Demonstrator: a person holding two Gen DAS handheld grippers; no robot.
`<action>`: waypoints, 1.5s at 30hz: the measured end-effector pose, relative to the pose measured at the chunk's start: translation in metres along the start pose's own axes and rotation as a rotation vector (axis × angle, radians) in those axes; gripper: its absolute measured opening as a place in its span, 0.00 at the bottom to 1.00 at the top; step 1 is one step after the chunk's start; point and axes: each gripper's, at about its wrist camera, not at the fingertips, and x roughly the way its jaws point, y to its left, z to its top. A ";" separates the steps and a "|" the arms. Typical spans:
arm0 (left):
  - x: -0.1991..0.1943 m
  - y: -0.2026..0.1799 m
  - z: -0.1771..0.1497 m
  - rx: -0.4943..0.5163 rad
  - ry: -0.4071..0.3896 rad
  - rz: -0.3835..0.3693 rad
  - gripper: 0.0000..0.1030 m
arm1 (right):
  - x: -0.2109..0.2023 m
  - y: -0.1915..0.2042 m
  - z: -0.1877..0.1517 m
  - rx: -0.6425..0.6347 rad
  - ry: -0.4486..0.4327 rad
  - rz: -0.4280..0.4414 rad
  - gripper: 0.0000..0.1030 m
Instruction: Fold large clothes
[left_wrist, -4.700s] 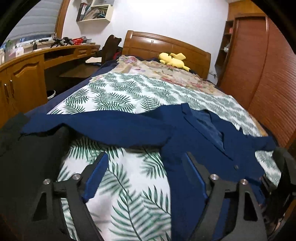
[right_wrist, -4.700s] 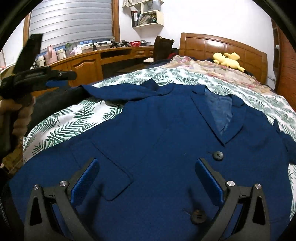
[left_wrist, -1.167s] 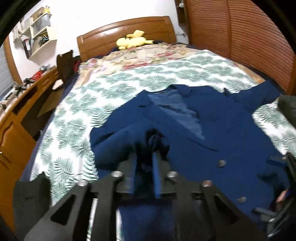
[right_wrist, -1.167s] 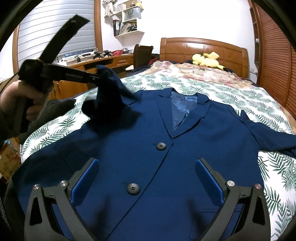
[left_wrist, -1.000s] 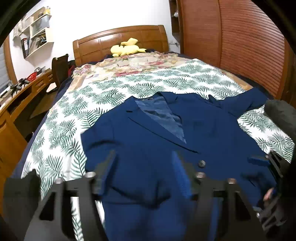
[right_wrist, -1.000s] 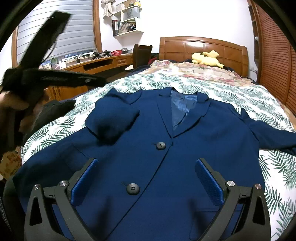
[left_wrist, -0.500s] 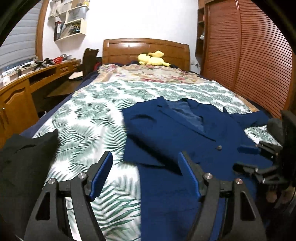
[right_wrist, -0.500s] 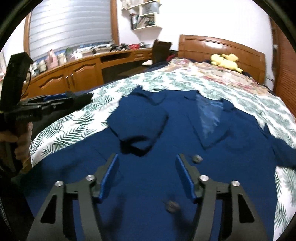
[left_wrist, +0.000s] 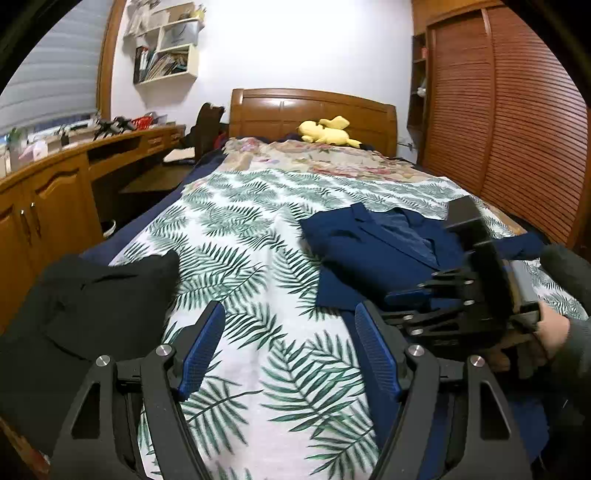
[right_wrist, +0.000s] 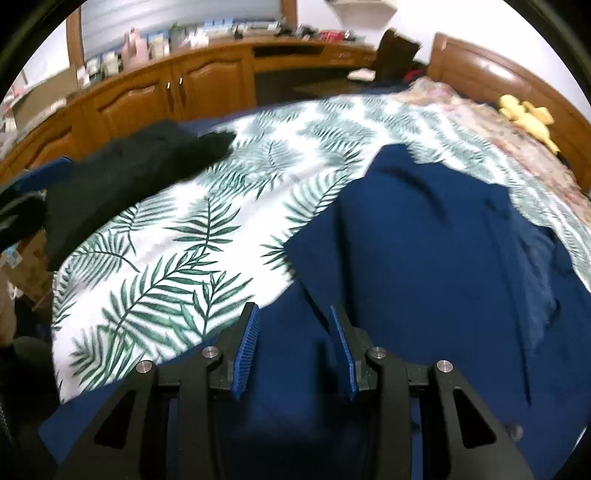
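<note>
A navy blazer (right_wrist: 424, 236) lies face up on the leaf-print bedspread (left_wrist: 236, 236), toward the side of the bed nearest the louvred wardrobe doors (left_wrist: 517, 122). Its long axis runs along the length of the bed: the collar and lapels, with the lighter blue lining showing between them, point toward the wooden headboard (left_wrist: 314, 110), and the hem lies at the foot end, close under both cameras. One sleeve is folded in across the chest, a dark rumpled flap on the upper body of the garment. The left gripper (left_wrist: 284, 347) hangs over bare bedspread beside the blazer's edge, its blue pads standing well apart with nothing between them. The right gripper (right_wrist: 295, 343), gripped by a hand (left_wrist: 550, 332) in a grey sleeve, sits low over the blazer's lower edge; its jaws are closing, with navy cloth lying in the gap, and the pads do not yet press on it. A heap of black clothing (left_wrist: 85, 291) lies at the bed's corner by the wooden cabinets (right_wrist: 147, 92), well apart from the blazer. A yellow plush toy (left_wrist: 327, 133) rests by the headboard.
</note>
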 end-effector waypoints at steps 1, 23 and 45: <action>0.001 0.004 -0.001 -0.009 0.004 -0.003 0.72 | 0.011 0.001 0.005 -0.012 0.024 -0.022 0.39; -0.009 -0.040 -0.008 0.053 -0.005 -0.127 0.72 | -0.082 -0.071 -0.011 0.127 -0.233 -0.245 0.04; -0.004 -0.105 -0.003 0.129 -0.010 -0.207 0.72 | -0.158 -0.106 -0.161 0.449 -0.275 -0.487 0.04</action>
